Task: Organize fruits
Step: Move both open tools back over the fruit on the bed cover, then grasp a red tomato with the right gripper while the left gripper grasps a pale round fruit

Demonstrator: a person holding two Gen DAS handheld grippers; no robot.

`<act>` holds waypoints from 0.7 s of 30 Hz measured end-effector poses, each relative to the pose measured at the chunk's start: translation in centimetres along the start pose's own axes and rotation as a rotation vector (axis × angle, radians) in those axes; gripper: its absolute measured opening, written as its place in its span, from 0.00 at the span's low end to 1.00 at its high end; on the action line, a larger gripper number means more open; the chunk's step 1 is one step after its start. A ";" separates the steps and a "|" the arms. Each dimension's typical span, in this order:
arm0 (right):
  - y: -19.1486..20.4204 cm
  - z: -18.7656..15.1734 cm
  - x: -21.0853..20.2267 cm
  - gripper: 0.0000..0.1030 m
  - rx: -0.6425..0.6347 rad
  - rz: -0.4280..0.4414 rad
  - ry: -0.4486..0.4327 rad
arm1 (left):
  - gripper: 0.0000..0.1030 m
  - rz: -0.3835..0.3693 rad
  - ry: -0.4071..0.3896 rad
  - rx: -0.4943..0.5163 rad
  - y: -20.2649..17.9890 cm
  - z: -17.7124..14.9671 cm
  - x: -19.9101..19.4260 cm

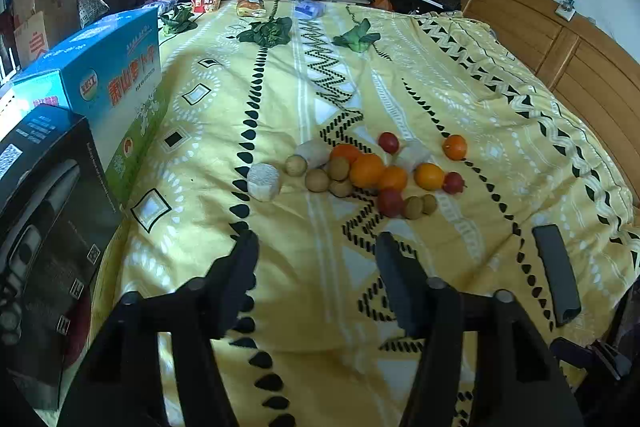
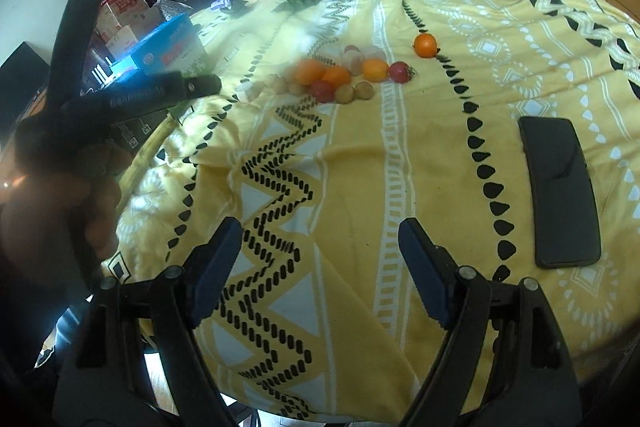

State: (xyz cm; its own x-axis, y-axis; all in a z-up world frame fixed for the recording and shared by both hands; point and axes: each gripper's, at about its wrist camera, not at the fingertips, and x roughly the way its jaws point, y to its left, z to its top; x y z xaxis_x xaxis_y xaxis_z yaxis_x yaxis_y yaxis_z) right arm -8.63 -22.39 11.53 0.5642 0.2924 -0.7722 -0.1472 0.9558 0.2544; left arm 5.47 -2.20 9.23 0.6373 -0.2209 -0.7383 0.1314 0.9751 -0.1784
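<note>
Fruits (image 1: 366, 173) lie in one mixed heap mid-bed on the yellow bedspread (image 1: 304, 99): oranges, small red ones, brownish round ones, pale white chunks all jumbled and touching. One lone orange (image 1: 455, 147) sits apart to the right. We judge nothing is sorted yet, so the whole job remains. Our left claw (image 1: 318, 259) hovers short of the heap, jaws apart, nothing between them. Our right claw (image 2: 320, 251) is released too, empty, well back from the fruit, with a black phone (image 2: 560, 187) lying just beside it. Grouping by kind is all still to do.
</note>
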 end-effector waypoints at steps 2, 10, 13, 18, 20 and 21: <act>-0.7 -0.2 0.5 0.79 0.013 -0.002 0.007 | 0.44 -0.001 0.013 -0.002 0.8 0.4 1.9; -3.4 0.4 3.0 0.79 0.070 -0.011 0.048 | 0.43 0.062 0.011 -0.005 2.1 3.1 8.2; -3.9 1.2 3.6 0.79 0.070 -0.007 0.041 | 0.43 0.096 0.031 -0.013 2.6 3.4 10.1; -4.8 3.5 4.4 0.78 0.059 0.003 0.014 | 0.35 0.108 0.068 -0.014 3.0 2.9 11.8; -5.2 5.0 4.9 0.54 0.056 0.022 0.010 | 0.32 0.101 0.055 -0.007 2.9 2.6 11.4; -5.5 5.9 5.3 0.48 0.056 0.026 0.014 | 0.32 0.084 0.048 -0.011 2.9 2.6 11.1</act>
State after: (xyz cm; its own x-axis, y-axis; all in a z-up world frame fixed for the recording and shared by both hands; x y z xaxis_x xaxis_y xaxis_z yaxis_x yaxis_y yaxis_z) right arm -0.05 -26.33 9.49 0.5489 0.3179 -0.7731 -0.1160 0.9449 0.3062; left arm 14.83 -1.81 2.23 0.6089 -0.1393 -0.7809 0.0709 0.9901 -0.1213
